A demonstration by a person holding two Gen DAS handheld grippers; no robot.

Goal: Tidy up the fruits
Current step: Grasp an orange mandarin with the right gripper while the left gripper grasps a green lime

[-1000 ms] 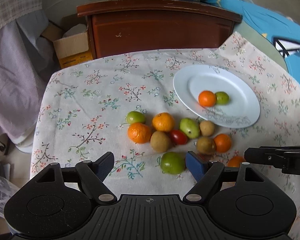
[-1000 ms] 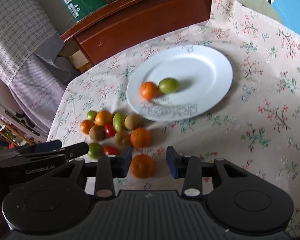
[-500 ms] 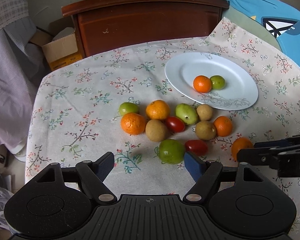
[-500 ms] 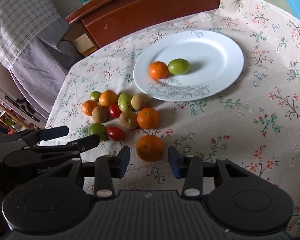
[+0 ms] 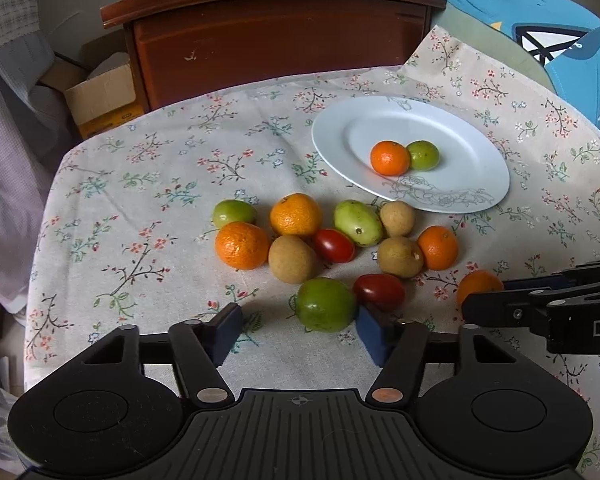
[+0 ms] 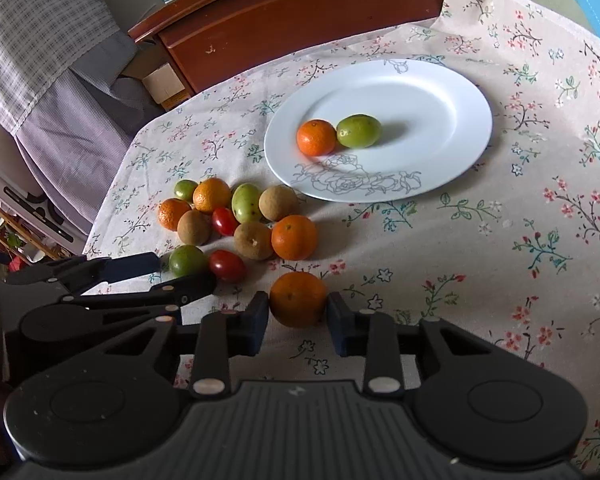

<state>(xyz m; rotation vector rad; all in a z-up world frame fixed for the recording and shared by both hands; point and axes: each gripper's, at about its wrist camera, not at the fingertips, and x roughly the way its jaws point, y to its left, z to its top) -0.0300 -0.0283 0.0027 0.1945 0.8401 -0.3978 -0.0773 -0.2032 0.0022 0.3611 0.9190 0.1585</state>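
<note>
Right tongs [image 6: 298, 314] pinch an orange [image 6: 298, 299]; left tongs [image 5: 298, 330] gape beside a green fruit [image 5: 326, 304].

We see a table under a floral cloth [image 5: 148, 184]. A white plate [image 5: 472, 148] lies on the cloth. Just beside the plate's near rim a cluster of fruit [image 5: 292, 258] rests on the fabric: oranges, green fruits, brown ones, two red tomatoes. One orange [image 6: 298, 299] lies nearer us, apart.
</note>
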